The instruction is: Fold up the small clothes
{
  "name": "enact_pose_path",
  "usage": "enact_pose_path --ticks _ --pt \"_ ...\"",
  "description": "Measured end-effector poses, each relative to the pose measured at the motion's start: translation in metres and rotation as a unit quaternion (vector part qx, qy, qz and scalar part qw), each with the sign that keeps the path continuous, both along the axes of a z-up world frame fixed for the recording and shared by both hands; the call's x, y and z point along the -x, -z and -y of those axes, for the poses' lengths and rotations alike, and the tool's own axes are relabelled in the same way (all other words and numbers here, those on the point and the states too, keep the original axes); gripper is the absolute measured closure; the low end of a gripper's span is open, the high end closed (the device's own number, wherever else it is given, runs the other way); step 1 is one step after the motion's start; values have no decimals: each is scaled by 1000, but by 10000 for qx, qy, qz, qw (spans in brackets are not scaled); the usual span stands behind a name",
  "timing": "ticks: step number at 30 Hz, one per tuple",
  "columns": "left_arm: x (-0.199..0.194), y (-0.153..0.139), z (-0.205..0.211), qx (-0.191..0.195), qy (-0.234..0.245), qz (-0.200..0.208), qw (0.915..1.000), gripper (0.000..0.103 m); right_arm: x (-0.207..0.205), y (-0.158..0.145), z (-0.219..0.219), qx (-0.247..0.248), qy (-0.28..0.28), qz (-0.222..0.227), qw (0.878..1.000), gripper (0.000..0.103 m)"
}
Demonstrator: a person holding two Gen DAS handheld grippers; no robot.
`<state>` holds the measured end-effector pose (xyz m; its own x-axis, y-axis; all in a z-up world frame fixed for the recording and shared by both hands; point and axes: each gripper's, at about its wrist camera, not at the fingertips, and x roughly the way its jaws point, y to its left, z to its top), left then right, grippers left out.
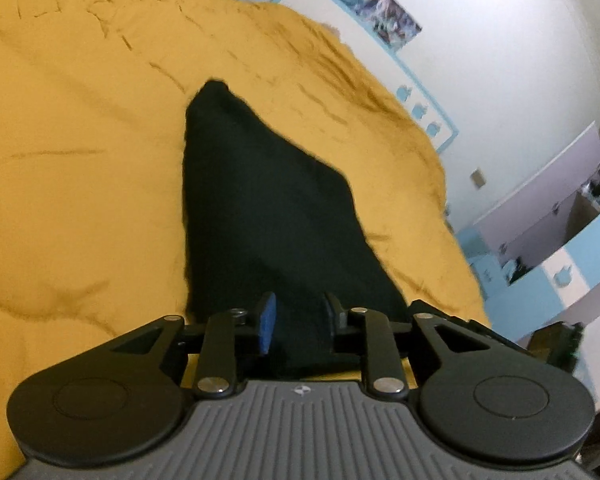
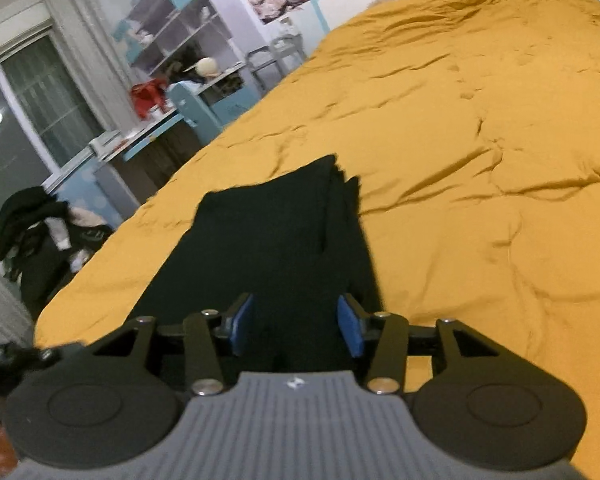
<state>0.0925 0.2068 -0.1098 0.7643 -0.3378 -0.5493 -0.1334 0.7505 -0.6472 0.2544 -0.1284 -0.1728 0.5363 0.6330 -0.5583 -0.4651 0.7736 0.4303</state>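
A black garment (image 1: pixel 260 200) lies folded into a long narrow shape on the mustard-yellow bed cover (image 1: pixel 80 160). It tapers to a point at its far end. My left gripper (image 1: pixel 300 316) hovers over its near end, jaws a little apart, and the dark cloth shows in the gap between the blue pads without being pinched. In the right wrist view the same black garment (image 2: pixel 268 232) runs away from me across the yellow cover (image 2: pixel 480 200), with layered edges at its far end. My right gripper (image 2: pixel 296 320) stands open above the near end, its pads clear of the cloth.
The bed's edge runs along the right of the left wrist view, with a white and blue wall (image 1: pixel 500 80) beyond. In the right wrist view a heap of dark clothes (image 2: pixel 40 224), a cluttered desk (image 2: pixel 148 132) and shelves (image 2: pixel 172 32) stand past the bed's left edge.
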Motion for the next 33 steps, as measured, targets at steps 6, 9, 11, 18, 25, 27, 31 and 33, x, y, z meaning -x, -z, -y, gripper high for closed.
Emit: enact_pose_path --ticks 6,9,11,18,25,27,31,33 --pt "-2 15 5 4 -39 -214 9998 69 14 21 2 353 -19 7 9994 59" --pt "-1 18 3 59 -64 -223 9997 69 10 25 3 430 79 -44 9990 58" --pt "-2 18 3 61 -71 -232 9997 69 7 28 4 513 173 -162 9984 53" --pt "0 -1 12 -70 -40 -230 9997 63 20 13 12 762 594 -53 9953 50" --pt "17 -46 43 -704 -80 -173 9973 45 69 -59 -7 1095 575 740 9896 38" --pt "26 -60 51 -854 -152 -117 9962 39 85 -77 -15 1278 704 850 9856 33" --pt "43 -85 69 -1269 -360 -114 9912 27 118 -105 -28 1605 996 1158 9752 22" --pt "52 -97 79 -1505 -459 -171 9874 26 133 -114 -34 1772 1090 1259 9700 22"
